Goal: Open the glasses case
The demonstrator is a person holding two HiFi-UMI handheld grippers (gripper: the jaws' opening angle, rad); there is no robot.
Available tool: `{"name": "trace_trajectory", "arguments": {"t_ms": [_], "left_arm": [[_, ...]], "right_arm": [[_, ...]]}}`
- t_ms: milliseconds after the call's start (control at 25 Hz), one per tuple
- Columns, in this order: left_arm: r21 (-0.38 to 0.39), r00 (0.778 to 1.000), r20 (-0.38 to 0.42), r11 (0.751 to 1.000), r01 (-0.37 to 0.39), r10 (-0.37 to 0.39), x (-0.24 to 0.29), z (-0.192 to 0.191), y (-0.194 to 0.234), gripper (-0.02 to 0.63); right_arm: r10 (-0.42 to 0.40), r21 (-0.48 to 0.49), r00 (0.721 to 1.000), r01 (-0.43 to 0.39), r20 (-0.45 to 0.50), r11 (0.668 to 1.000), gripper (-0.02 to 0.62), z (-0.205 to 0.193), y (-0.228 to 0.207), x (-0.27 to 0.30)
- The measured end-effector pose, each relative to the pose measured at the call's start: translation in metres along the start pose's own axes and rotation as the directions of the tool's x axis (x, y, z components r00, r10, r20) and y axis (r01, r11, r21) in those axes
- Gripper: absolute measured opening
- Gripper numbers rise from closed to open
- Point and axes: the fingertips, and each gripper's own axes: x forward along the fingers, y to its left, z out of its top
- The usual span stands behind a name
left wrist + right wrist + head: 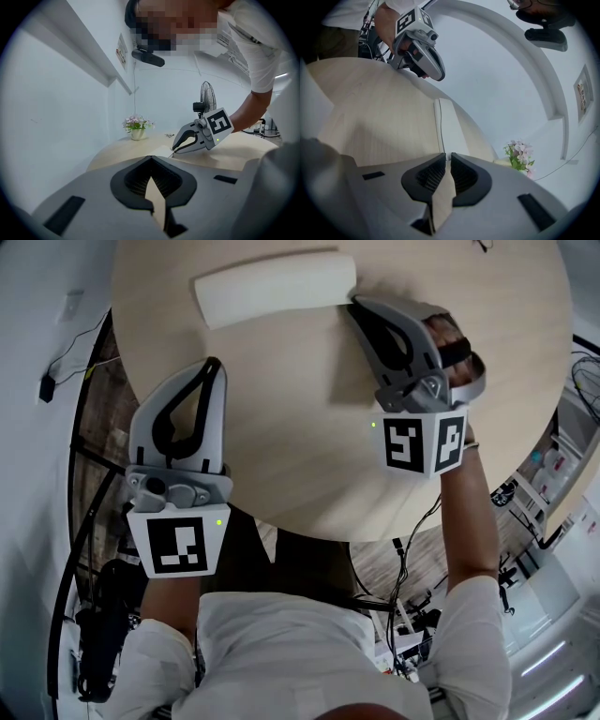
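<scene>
Step in hand, by my reading: getting a first purchase on the white glasses case (272, 287), which lies shut, long side across, on the far part of the round wooden table (281, 427). To do it well, you would want one claw to hold the body down while the other lifts the lid; a smooth, light case will likely skate across the wood if pushed from one end alone. Bring your left gripper (214, 362) up to the case's left end as a stop; work the lid from the opening edge, low and slowly, so that the case does not flip. In the right gripper view a thin dark line runs along the case; whether it is the seam or only an edge shadow cannot be told, so check before you pry.

Your right gripper (354, 304) has its jaws drawn nearly together, a thin slit between the pads and nothing in it; you would need to widen them to pinch the lid. Your left gripper has its tips closed together, empty.

The case sits straight ahead of the right claw; in the head view the claw's tip is at the case's right end, touching it or just beside it; no view settles which. The left claw's tip points toward the case's left end from the near side, close but clearly apart, with bare wood between.
</scene>
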Motion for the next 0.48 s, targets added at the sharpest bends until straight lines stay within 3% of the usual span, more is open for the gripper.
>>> {"name": "trace_trajectory", "arguments": {"t_ms": [480], "left_arm": [[0.001, 1.000, 0.017, 1.000, 0.001, -0.001, 0.001, 0.009, 0.007, 0.012]], "right_arm": [[0.013, 0.034, 0.999, -0.015, 0.039, 0.999, 0.035, 0.010, -0.018, -0.008]]}}
